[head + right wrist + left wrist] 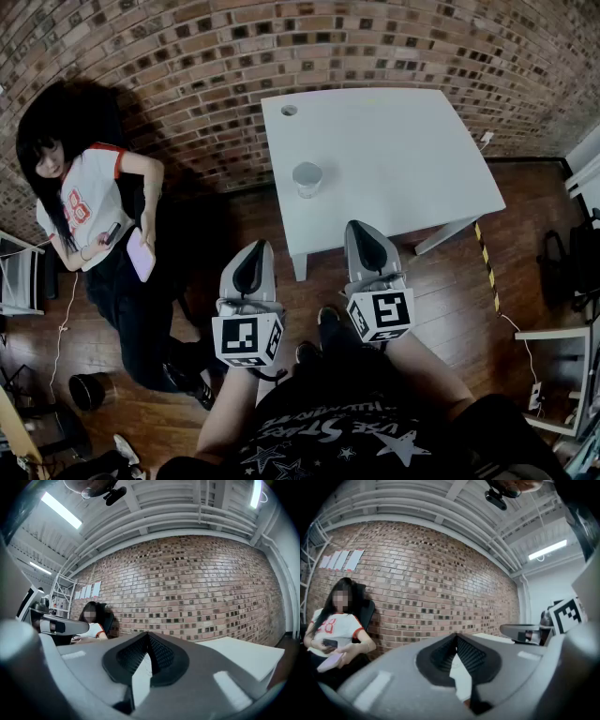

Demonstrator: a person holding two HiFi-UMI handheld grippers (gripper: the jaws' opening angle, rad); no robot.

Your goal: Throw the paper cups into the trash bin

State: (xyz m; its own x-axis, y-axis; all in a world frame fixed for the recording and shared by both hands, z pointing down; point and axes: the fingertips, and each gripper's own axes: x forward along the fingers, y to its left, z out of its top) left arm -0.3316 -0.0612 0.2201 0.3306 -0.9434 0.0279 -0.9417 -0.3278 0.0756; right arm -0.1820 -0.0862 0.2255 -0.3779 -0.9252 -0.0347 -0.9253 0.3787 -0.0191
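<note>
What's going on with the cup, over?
Left gripper shut, empty. Right gripper shut, empty. Paper cup upright on table, untouched. Nothing blocking.

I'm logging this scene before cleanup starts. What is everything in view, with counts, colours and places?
table: one, white, ahead, by the brick wall
cup: one, whitish, upright on the table's near left part
person: one, white top, seated at left
round container: one, dark, on the floor lower left, perhaps the bin
floor: brown wood
left claw: grey, shut, empty
right claw: grey, shut, empty
</note>
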